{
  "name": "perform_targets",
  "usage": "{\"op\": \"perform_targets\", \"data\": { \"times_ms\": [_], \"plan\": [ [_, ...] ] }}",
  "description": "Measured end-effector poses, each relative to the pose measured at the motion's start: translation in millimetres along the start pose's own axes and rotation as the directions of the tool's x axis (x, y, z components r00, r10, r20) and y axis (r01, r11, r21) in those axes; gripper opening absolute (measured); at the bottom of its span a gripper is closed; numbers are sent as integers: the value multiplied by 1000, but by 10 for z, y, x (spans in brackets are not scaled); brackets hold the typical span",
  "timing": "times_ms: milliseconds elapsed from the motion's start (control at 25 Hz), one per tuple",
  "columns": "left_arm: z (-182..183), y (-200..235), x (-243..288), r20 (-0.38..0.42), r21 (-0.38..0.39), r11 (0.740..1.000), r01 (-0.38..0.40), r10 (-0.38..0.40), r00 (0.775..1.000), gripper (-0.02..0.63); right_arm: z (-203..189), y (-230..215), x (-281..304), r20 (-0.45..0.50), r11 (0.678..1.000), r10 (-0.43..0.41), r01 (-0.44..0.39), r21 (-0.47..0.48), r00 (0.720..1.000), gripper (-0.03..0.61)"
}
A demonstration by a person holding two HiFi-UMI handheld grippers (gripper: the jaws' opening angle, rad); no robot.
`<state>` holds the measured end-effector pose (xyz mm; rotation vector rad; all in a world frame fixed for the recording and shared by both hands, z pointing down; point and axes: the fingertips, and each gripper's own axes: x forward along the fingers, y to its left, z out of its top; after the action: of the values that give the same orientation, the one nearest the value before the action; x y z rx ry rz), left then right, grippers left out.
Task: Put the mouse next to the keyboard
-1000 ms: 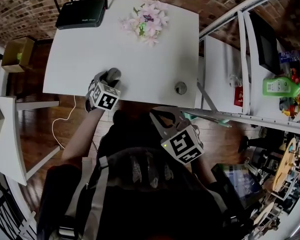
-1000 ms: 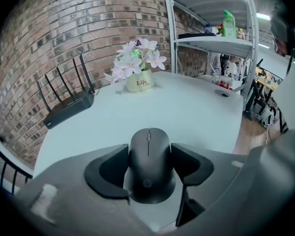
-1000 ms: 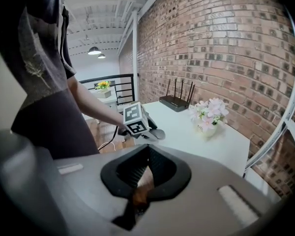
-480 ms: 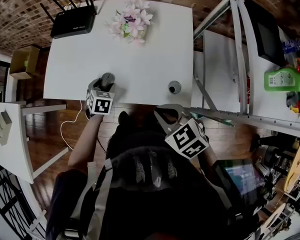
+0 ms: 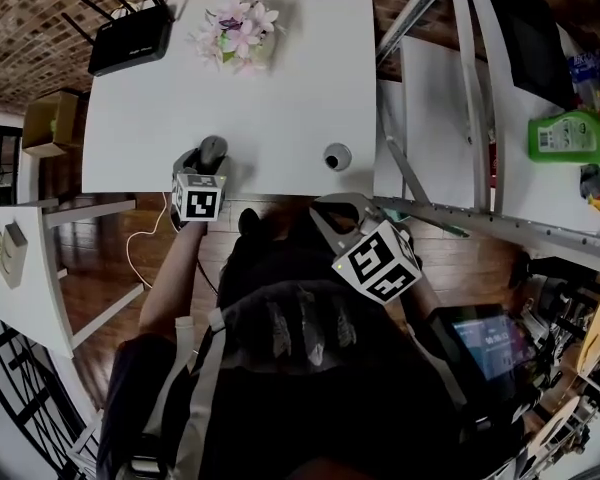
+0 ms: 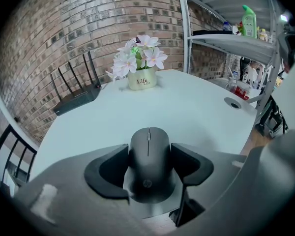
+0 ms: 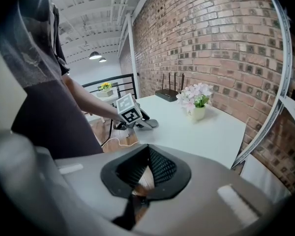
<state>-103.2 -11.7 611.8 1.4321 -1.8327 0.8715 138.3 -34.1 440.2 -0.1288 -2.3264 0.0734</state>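
hp-logo mouse (image 6: pixel 148 173) between left gripper (image 6: pixel 148 156) jaws, "life" flower pot (image 6: pixel 141 80) beyond

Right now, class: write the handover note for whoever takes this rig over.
Left gripper: shut on the black mouse, at the white table's near edge.
Right gripper: jaws together, empty, held off the table.
Keyboard: not in any view; only a router and flowers stand at the far side.
Done: mouse gripped.
Left: find the keyboard, set the mouse beside it, release.
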Motion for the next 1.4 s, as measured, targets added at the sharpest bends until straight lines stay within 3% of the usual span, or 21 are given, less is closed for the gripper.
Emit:
{"op": "perform_targets", "data": {
  "times_ms": [920,1400],
  "plan": [
    [209,-513,42,-12,12,1000,15,-15,1000,279,-302,-53,-152,3,999,32,-32,18,999,6],
    [278,-673,48,-10,82,996,30,-29,1000,276,-372,-96,-199,3,999,31,-31,34,1000,6]
  ]
}}
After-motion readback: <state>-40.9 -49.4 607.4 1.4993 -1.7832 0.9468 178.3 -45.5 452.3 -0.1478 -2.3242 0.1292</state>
